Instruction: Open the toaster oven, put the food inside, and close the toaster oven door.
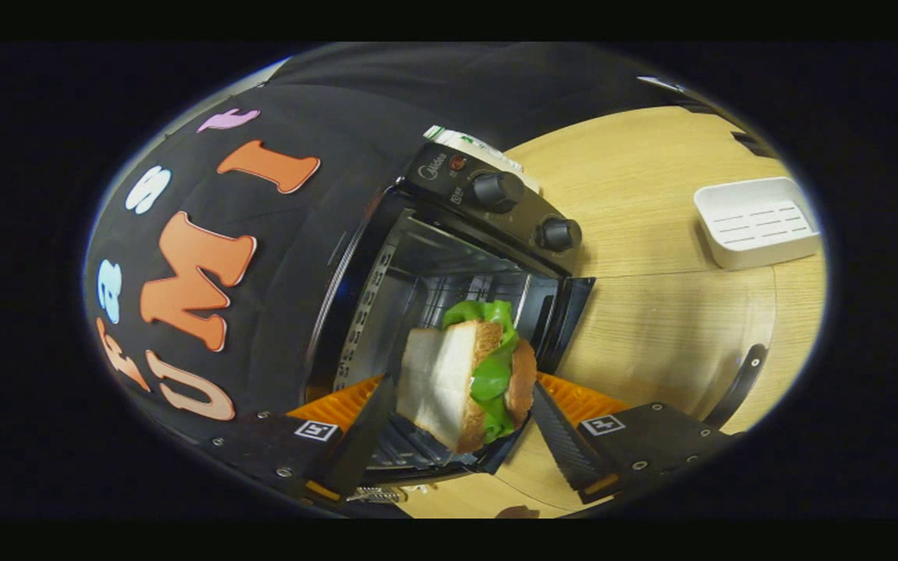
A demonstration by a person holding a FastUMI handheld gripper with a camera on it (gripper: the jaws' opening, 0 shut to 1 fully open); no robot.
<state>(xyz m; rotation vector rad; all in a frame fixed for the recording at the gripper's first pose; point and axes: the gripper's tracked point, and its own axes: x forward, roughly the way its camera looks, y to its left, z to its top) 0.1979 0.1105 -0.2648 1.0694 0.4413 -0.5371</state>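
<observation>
- A sandwich [464,378] sits between the two fingers of the gripper [464,425], held up in front of the open mouth of a toaster oven [449,257].
- The sandwich has a pale slice of white bread facing one finger, a browned crust, green lettuce spilling out along its edge, and a brown bun-like layer facing the other finger.
- Its long axis runs roughly away from the gripper toward the oven cavity, with the lettuce end pointing into the opening.
- The gripper is rolled over to one side, so the oven, the table and the booth wall all appear strongly tilted.
- One finger [371,436] lies against the white bread side; the other finger, ridged on its inner face, sits just beside the brown side. Whether that second finger truly presses on the food cannot be told, so the grip itself is uncertain.
- The oven is black, and its door [418,456] is swung open, lying beneath the sandwich. The metal cavity shows rack rails along its walls.
- The control panel carries two round black knobs [496,191] and a small red light; the printed logo beside them is too small to read reliably.
- Each finger mount bears a small square black-and-white marker [316,429].
- The oven stands on a light wooden table [652,312].
- A white slotted tray [757,220] rests on the table, well apart from the oven.
</observation>
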